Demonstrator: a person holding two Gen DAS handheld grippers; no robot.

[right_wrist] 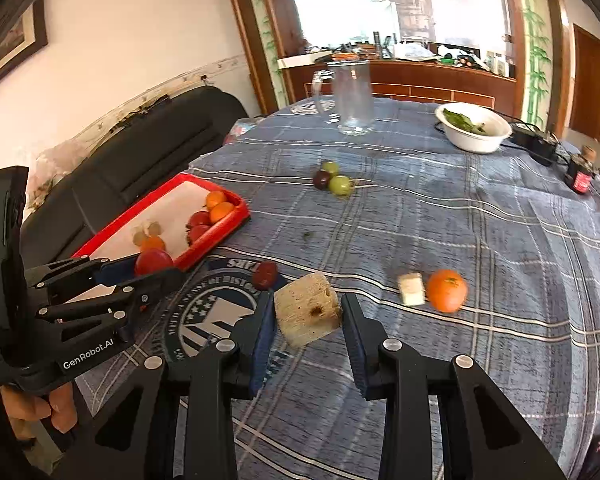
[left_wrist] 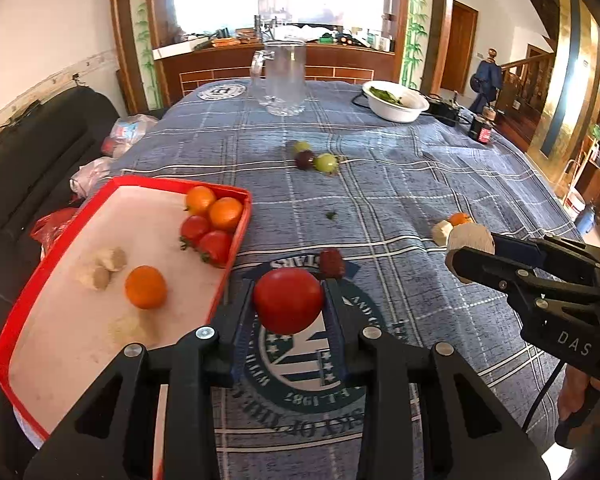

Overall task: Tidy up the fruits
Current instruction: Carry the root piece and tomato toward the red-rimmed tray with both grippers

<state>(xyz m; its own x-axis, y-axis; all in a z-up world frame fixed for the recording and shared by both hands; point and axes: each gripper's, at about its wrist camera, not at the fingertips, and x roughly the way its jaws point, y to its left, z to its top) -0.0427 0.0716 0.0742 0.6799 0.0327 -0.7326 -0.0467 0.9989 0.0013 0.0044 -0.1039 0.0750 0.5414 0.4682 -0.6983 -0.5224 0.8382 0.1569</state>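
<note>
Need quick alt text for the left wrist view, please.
The left gripper grips a red tomato above the blue plaid tablecloth, beside a red tray holding oranges and tomatoes. At right, the right gripper holds a pale chunk.

— Far end of the blue plaid tablecloth (left_wrist: 400, 184)?
— Clear glass pitcher (left_wrist: 284, 78) stood there. White bowl (left_wrist: 394, 102) of greens sat right of the pitcher; small dark jar (left_wrist: 481, 130) farther right.
— Left of the pitcher?
— Black sofa (right_wrist: 140, 160).

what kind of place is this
Most likely a home dining room: a table under a blue plaid tablecloth, a glass pitcher, a cluttered wooden sideboard, and a wooden staircase beyond.
</note>
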